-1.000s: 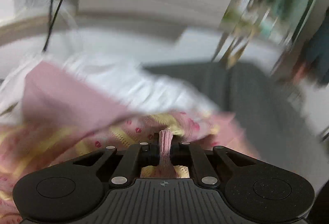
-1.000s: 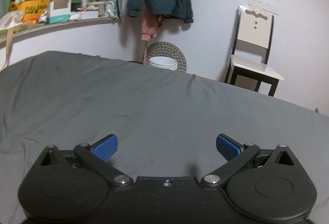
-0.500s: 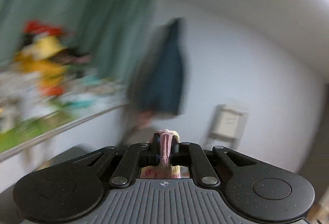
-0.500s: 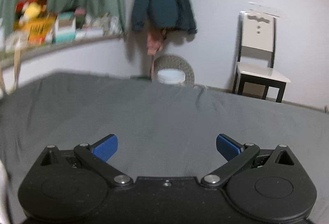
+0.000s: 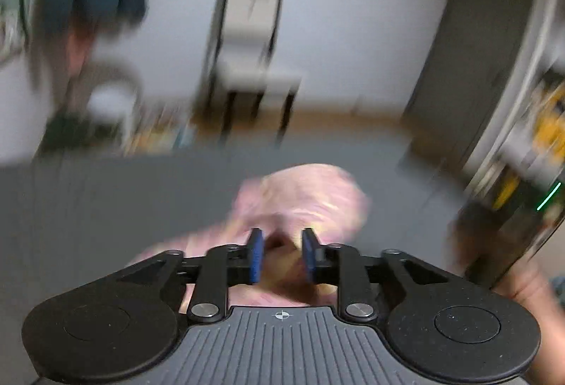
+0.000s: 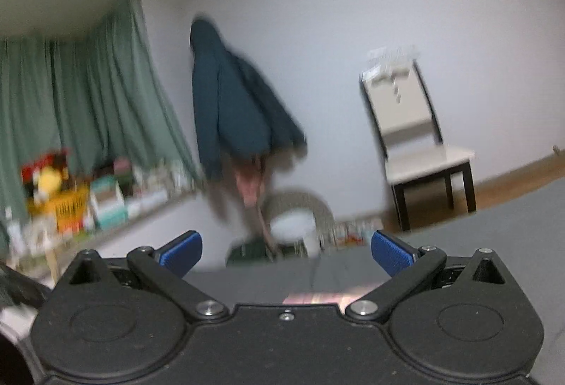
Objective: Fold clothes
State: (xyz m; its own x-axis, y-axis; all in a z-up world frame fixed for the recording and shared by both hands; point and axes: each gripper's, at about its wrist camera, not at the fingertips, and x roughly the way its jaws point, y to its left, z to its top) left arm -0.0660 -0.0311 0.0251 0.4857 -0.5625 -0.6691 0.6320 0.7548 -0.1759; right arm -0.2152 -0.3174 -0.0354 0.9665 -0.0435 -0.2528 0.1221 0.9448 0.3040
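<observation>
A pink garment with yellow pattern [image 5: 303, 197] lies bunched on the grey bed cover [image 5: 106, 208], blurred by motion. My left gripper [image 5: 281, 256] hangs just over its near side, blue pads a little apart, and no cloth is pinched between them. My right gripper [image 6: 285, 252] is open wide and empty, tilted up toward the wall. Only a thin pink strip of the garment [image 6: 314, 297] shows between its arms, on the grey bed cover [image 6: 494, 219].
A hand [image 5: 522, 282] holds a dark device at the right edge of the left wrist view. Beyond the bed stand a white chair [image 6: 416, 141], a hanging dark jacket [image 6: 233, 109], a green curtain [image 6: 88, 95] and a cluttered shelf [image 6: 88, 208].
The left gripper swung from the laundry pile over to the grey bed, opened and let go of the pink garment. The right gripper tilted upward, still open.
</observation>
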